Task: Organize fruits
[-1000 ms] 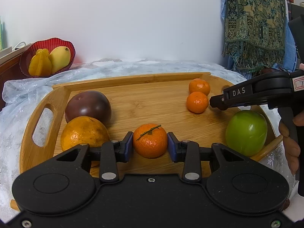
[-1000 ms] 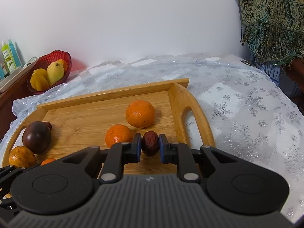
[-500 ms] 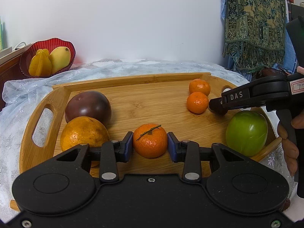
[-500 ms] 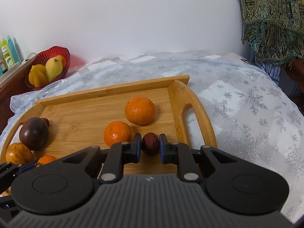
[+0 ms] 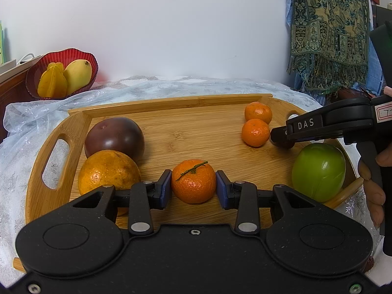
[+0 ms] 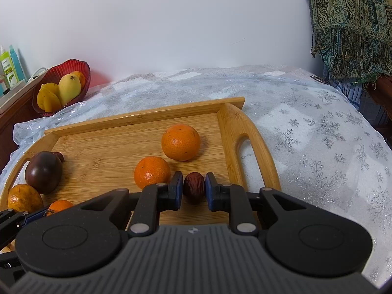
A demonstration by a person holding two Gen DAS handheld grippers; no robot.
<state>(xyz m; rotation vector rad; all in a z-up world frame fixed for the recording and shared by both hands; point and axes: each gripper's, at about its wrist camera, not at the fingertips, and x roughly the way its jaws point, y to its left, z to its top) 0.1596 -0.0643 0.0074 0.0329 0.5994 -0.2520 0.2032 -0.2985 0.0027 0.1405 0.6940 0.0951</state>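
On the wooden tray [image 5: 196,103], my left gripper [image 5: 193,188] is shut on a stemmed mandarin [image 5: 193,181], its blue pads against both sides. My right gripper [image 6: 194,187] is at the tray's right end, its jaws opening. A small dark red date [image 6: 194,187] stands on the tray between its pads, with a thin gap at each side. In the left wrist view the right gripper [image 5: 279,138] reaches in from the right. Two mandarins [image 6: 152,172] [image 6: 180,142] lie just left of the date.
A dark purple fruit [image 5: 114,137] and a large orange [image 5: 107,171] sit at the tray's left end, and a green fruit [image 5: 318,171] at the right. A red bowl [image 5: 61,71] of yellow fruit stands at the back left. A person's hand [image 5: 374,191] holds the right gripper.
The right gripper settled slightly lower and its pads eased off the date, which now rests on the tray. The left gripper and its mandarin have not moved.
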